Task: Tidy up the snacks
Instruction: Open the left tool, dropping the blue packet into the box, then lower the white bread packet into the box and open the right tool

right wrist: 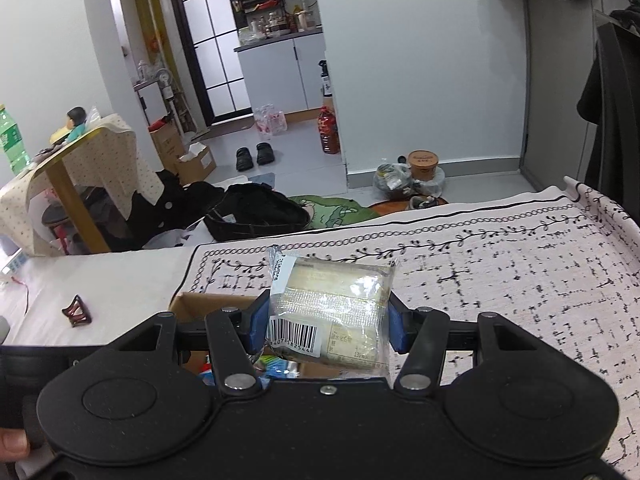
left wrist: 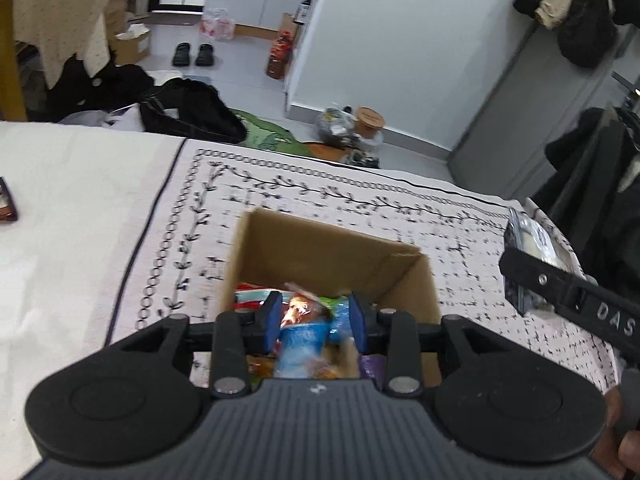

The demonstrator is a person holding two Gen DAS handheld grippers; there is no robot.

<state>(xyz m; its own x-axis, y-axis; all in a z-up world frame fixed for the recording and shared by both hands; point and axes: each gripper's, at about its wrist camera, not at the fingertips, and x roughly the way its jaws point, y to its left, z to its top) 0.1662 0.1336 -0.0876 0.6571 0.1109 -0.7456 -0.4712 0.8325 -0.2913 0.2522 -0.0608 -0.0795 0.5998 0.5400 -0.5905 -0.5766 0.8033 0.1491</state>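
Note:
An open cardboard box (left wrist: 332,252) stands on the patterned tablecloth and holds several snack packets (left wrist: 256,294). My left gripper (left wrist: 314,320) hovers over the box; a blurred blue and orange snack bag (left wrist: 302,332) sits between its blue pads, and I cannot tell whether they grip it. My right gripper (right wrist: 322,322) is shut on a clear-wrapped pale snack pack with a barcode (right wrist: 332,312), held above the table just right of the box (right wrist: 208,306). The right gripper and its pack also show at the right edge of the left wrist view (left wrist: 536,256).
A white cloth with black vine pattern (right wrist: 500,280) covers the table. A small dark red object (right wrist: 77,311) lies on the plain white part at left. Beyond the far edge are a black bag (right wrist: 256,216), shoes and floor clutter.

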